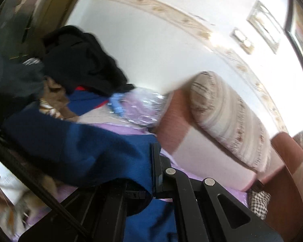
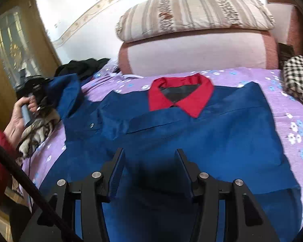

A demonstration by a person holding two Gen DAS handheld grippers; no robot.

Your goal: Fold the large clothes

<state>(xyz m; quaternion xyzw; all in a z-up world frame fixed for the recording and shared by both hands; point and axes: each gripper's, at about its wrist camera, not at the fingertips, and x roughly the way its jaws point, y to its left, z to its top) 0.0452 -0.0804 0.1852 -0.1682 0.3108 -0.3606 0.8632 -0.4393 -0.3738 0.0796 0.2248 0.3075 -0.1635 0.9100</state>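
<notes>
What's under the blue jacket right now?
The blue jacket lies front-up on a purple floral sheet, which shows around its edges. Whatever sits beneath the jacket's middle is covered. The left sleeve is lifted off the sheet.

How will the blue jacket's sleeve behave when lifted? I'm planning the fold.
Probably floppy: the blue jacket lies flat with soft creases, and its sleeve drapes limply from the shut left gripper. The fabric looks thick and matte, so likely not slippery. The sleeve will probably sag and drag the body on the floral sheet.
</notes>
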